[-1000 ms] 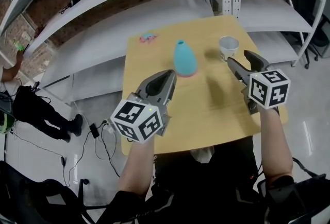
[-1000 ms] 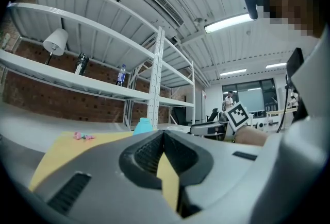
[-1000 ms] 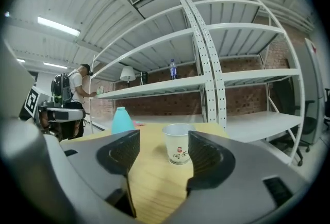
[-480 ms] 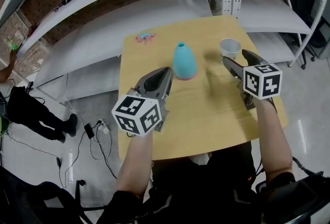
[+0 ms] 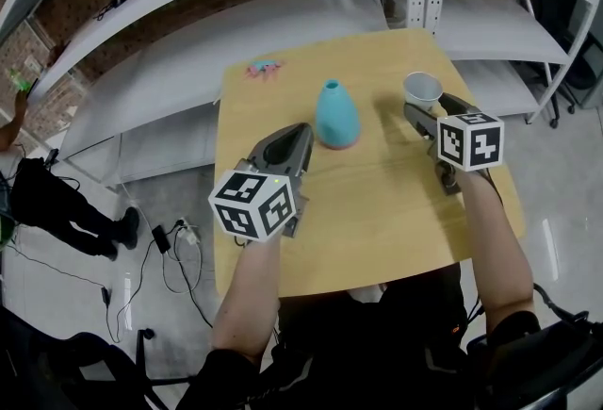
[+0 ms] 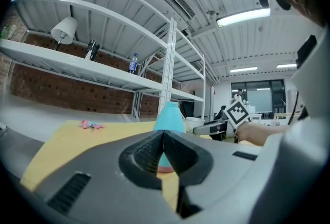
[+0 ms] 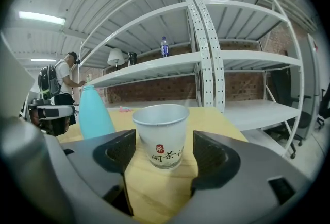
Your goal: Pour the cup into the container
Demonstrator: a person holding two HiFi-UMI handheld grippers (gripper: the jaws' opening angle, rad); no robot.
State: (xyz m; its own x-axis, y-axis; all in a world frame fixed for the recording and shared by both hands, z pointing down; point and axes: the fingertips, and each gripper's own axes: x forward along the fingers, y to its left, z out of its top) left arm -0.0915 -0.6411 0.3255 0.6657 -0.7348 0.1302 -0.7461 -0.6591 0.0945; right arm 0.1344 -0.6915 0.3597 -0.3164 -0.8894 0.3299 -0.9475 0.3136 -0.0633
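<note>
1. Left gripper [image 5: 300, 132] [image 6: 164, 133]: your jaws are pressed together with nothing between them. Its cube carries black-and-white square markers, no words
2. Right gripper [image 5: 432, 106] [image 7: 164, 149]: your jaws stand wide apart and have just been opening. The pads are clear of the cup on both sides
3. Cup [image 5: 421, 88] [image 7: 161, 133]: white paper, upright on the yellow table [image 5: 377, 210] towards its far right corner, framed at your right jaw tips. Print: a small red seal above a row of dark Chinese characters; the middle one reads 茶, the others are unclear
4. Container [image 5: 336, 113] [image 6: 168, 115] [image 7: 94, 112]: turquoise bottle with a narrow neck, upright at mid-table, left of the cup and apart from it, ahead of your left gripper. No label shows
5. Small pink object [image 5: 266, 69] [image 6: 90, 125]: far left corner of the table, kind not identifiable
6. Shelf bottle [image 7: 164, 46] [image 6: 133, 63]: blue label, print too small to read
</note>
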